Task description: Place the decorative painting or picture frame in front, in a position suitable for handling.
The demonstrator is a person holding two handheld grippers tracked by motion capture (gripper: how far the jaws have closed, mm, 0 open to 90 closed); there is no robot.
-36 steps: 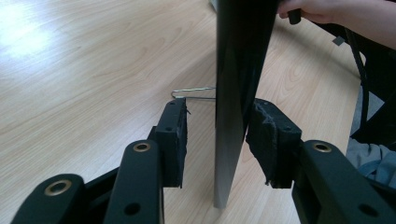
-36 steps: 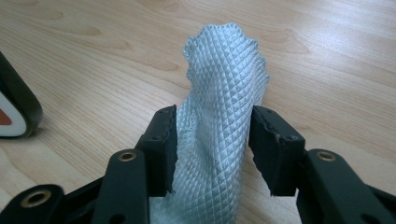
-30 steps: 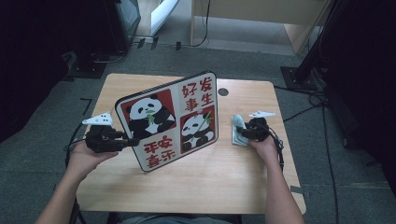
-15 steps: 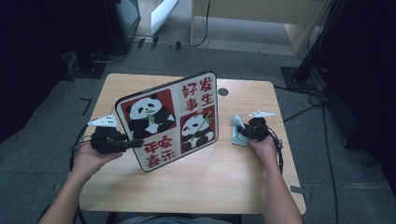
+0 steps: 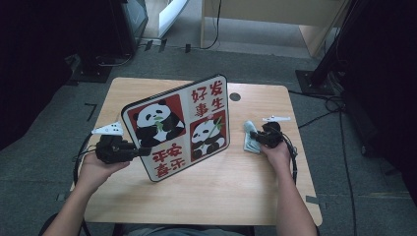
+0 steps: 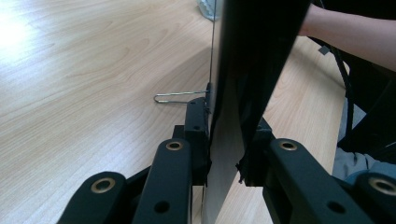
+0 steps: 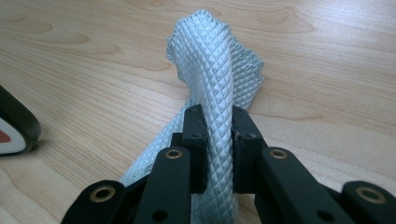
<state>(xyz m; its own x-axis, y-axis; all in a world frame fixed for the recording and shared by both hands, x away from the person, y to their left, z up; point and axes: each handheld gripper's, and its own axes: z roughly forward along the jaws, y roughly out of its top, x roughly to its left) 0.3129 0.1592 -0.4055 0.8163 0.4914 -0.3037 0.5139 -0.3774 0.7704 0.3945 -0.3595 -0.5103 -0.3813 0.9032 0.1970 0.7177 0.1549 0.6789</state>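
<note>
The left gripper has just been closing and is now clamping the left edge of the panda picture board, which is standing tilted near the middle of the wooden table. The right gripper, also just closing, is pinching a pale blue quilted cloth near the table's right edge. Both grips look secured; wiping the board seems not yet begun, since cloth and board are apart.

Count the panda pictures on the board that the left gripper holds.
2. One panda fills the upper left square of the board; the other panda fills the lower right square. The other two squares carry red characters. The board's back is unseen.
</note>
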